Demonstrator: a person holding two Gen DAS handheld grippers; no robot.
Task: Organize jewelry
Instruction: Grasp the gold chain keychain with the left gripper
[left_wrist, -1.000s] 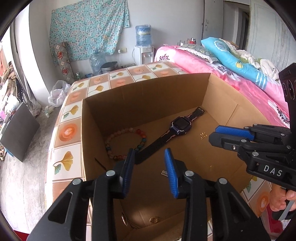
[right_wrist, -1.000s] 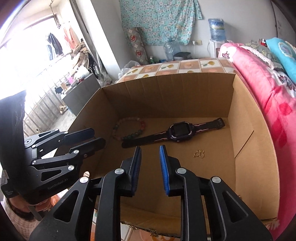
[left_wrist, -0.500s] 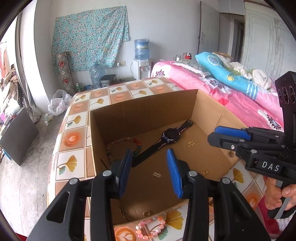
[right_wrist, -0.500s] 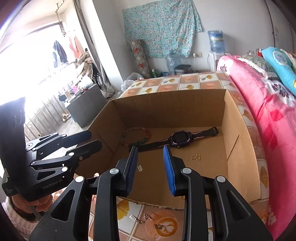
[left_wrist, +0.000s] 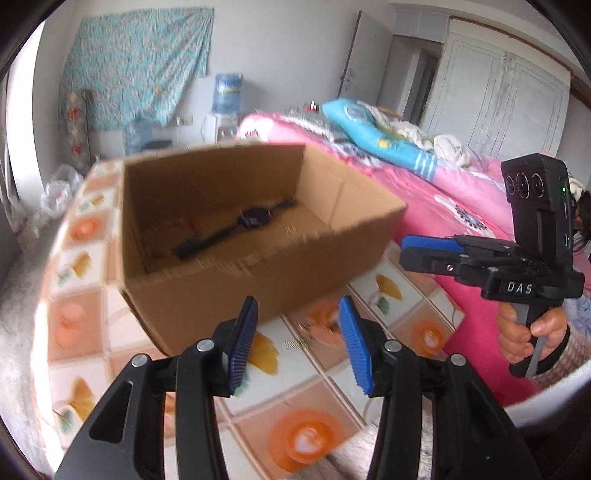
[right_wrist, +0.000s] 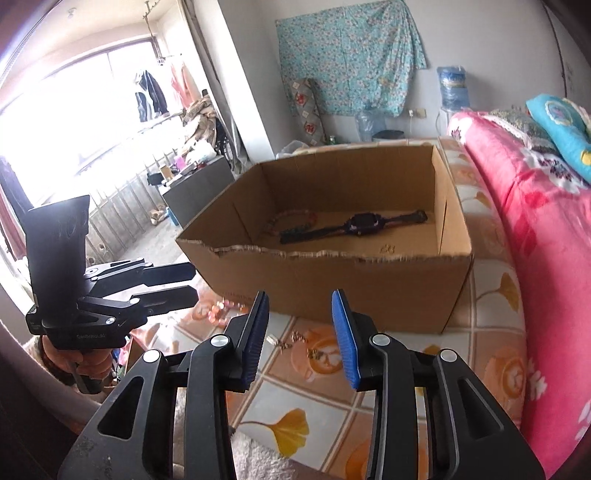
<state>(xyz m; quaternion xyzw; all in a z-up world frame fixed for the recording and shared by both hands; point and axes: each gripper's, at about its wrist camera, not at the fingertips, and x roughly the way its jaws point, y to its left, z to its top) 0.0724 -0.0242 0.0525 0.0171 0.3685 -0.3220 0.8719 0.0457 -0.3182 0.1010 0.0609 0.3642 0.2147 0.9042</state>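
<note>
Step, as judged: between placements; next small piece to be fetched from desk (right_wrist: 491, 291).
Cardboard box (right_wrist: 369, 291) ahead of both sets of fingers, holding black watch (right_wrist: 364, 223) and bead bracelet (right_wrist: 291, 219).
Loose small jewelry (right_wrist: 295, 341) on desk, just beyond right gripper (right_wrist: 301, 334) fingertips; pink bead bracelet (right_wrist: 225, 308) further left.
Next move calls for lowering onto one tiny piece and a fine pinch.
Right gripper: jaws opening, moderate gap, nothing between.
Left gripper (left_wrist: 297, 341): jaws opening, empty, above desk.

Floral teal cloth (right_wrist: 351, 55) on the wall; water dispenser (left_wrist: 227, 96) below it, pink bedspread (right_wrist: 535, 229) at right; blue pillow (left_wrist: 373, 129) on top, white wardrobe doors (left_wrist: 498, 107) behind
</note>
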